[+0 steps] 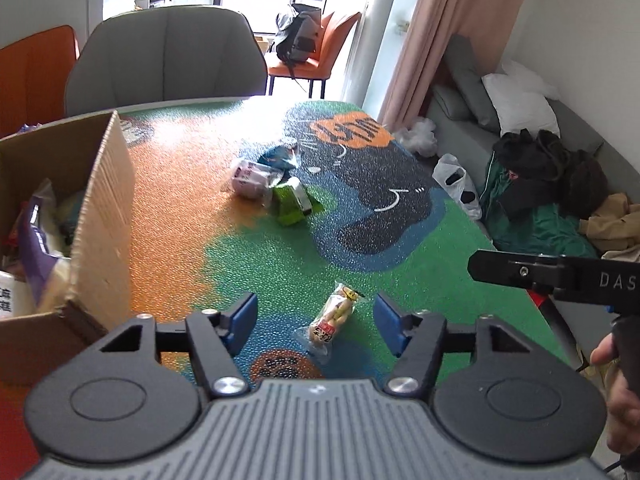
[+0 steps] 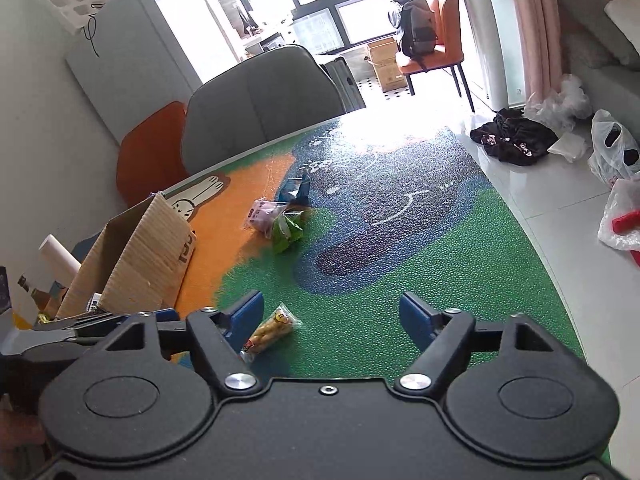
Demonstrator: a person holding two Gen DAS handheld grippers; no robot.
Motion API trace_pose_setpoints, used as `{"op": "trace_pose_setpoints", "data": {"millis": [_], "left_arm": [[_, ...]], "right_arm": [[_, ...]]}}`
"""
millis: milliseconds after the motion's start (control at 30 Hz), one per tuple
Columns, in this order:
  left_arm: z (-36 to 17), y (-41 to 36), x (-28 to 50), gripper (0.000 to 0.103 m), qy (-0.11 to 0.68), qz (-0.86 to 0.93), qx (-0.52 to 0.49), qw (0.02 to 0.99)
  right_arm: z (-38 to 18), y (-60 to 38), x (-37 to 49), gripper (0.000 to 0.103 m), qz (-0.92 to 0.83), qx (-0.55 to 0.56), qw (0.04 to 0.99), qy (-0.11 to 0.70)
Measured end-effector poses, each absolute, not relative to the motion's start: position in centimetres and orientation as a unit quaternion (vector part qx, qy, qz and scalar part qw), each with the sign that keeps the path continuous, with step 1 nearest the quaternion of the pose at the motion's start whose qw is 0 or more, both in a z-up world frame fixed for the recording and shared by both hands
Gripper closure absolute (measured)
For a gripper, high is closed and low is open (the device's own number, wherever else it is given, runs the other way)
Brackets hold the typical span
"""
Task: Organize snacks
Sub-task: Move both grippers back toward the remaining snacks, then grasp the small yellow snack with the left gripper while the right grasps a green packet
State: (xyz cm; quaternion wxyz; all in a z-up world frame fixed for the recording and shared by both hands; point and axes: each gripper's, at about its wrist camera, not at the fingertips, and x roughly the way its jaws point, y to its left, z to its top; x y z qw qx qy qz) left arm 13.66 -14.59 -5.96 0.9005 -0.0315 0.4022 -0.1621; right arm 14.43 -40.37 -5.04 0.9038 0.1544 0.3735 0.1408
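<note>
A clear pack of yellow snack sticks (image 1: 334,317) lies on the colourful table mat between the open fingers of my left gripper (image 1: 316,322), untouched; it also shows in the right wrist view (image 2: 269,332). My right gripper (image 2: 332,316) is open and empty, just right of that pack. A pile of a pink pack (image 1: 250,178), a green pack (image 1: 292,199) and a dark blue pack (image 1: 278,156) lies mid-table. A cardboard box (image 1: 100,216) at the left holds several snack bags.
A grey chair (image 1: 168,56) and an orange chair (image 1: 36,68) stand behind the table's far edge. The table's right edge (image 2: 532,240) drops to a floor with plastic bags (image 2: 612,152). A sofa with clothes (image 1: 532,184) stands at the right.
</note>
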Motion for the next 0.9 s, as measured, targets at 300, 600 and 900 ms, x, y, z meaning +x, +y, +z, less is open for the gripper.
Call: {"op": "trace_pose_setpoints", "data": {"millis": [300,600,900], "left_arm": [[-8.4,-16.3,15.5,0.052,0.422,-0.168,-0.023,0.891],[-10.8,-17.4,17.1,0.079,0.444,-0.160,-0.012,0.881],[-10.0,-16.1,18.4,0.086,0.436,-0.126,-0.014,0.891]], "right_arm": [[-6.6,-40.9,15.2,0.041,0.143,0.164,0.897,0.385],[-7.6,-41.2,16.0,0.041,0.157,0.173,0.892,0.388],[-8.4,-40.6,18.1,0.041,0.177,0.181,0.885,0.390]]}}
